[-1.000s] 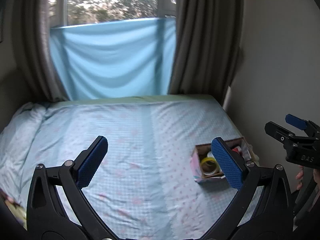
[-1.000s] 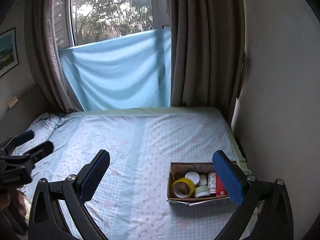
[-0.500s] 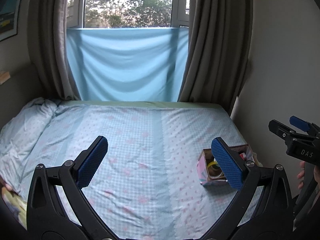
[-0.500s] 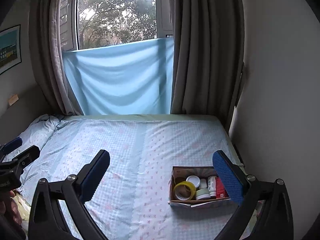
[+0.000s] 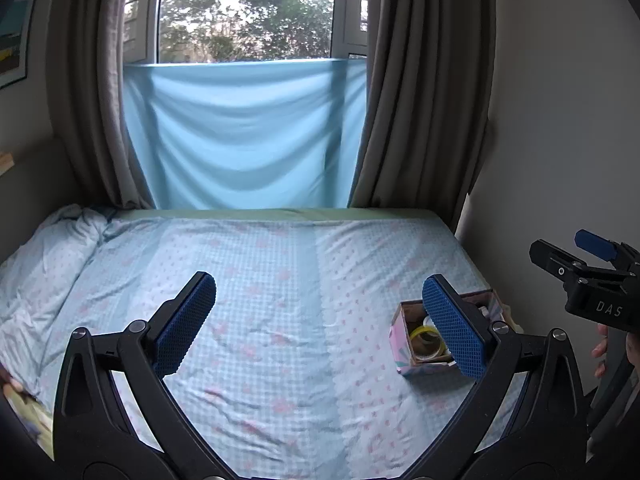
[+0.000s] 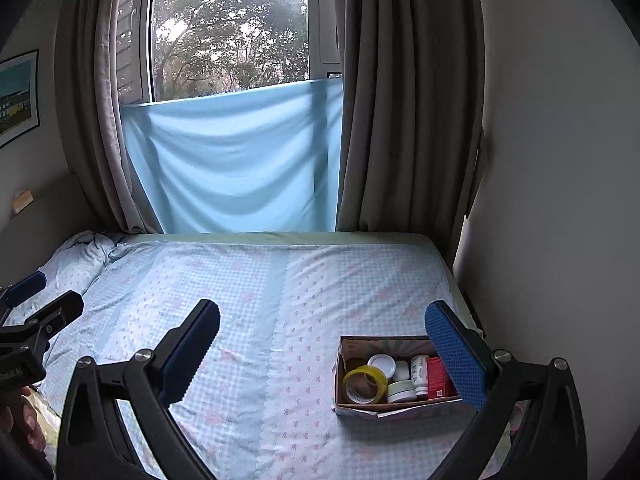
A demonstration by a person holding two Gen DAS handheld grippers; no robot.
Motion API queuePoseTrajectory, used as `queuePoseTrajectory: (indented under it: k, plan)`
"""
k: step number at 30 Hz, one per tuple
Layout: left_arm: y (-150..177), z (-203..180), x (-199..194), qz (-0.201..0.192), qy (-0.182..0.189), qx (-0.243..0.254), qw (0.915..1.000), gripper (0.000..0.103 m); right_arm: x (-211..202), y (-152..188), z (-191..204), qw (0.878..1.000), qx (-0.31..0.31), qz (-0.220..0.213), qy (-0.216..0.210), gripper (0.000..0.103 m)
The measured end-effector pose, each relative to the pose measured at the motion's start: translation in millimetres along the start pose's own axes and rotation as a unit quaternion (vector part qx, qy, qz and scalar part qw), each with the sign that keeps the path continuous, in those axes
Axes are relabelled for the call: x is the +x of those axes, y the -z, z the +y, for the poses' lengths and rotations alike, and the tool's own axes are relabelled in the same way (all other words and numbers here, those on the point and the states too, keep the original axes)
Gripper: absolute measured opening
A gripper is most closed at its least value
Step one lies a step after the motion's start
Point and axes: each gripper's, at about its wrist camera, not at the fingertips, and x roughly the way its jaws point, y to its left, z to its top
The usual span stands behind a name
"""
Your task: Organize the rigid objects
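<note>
A small open cardboard box [image 6: 352,348] sits on the bed near its right edge; it also shows in the left wrist view [image 5: 400,344]. It holds a yellow tape roll [image 6: 364,384], white jars [image 6: 382,362], a white bottle [image 6: 420,372] and a red packet [image 6: 438,376]. The tape roll [image 5: 426,340] shows in the left wrist view too. My left gripper [image 5: 320,324] is open and empty, above the bed to the left of the box. My right gripper [image 6: 324,352] is open and empty, raised above the bed, its right finger in front of the box.
The bed [image 5: 260,280] has a light blue patterned sheet, with a rumpled pillow [image 5: 48,248] at the left. A blue cloth [image 5: 248,140] hangs over the window between grey curtains. A wall [image 6: 560,200] runs close along the bed's right side.
Both cameras have tilted up and pulled back, so more of the window shows and the box sits lower in view. Both grippers stay open and empty.
</note>
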Motion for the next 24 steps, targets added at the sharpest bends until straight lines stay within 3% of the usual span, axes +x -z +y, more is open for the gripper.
queuePoseTrajectory:
  k: [24]
  plan:
    - [-2.4, 0.8, 3.0, -0.011, -0.013, 0.001, 0.9999, 0.103, 3.8, -0.4, 2.8, 1.000, 0.004, -0.005, 0.001, 0.102]
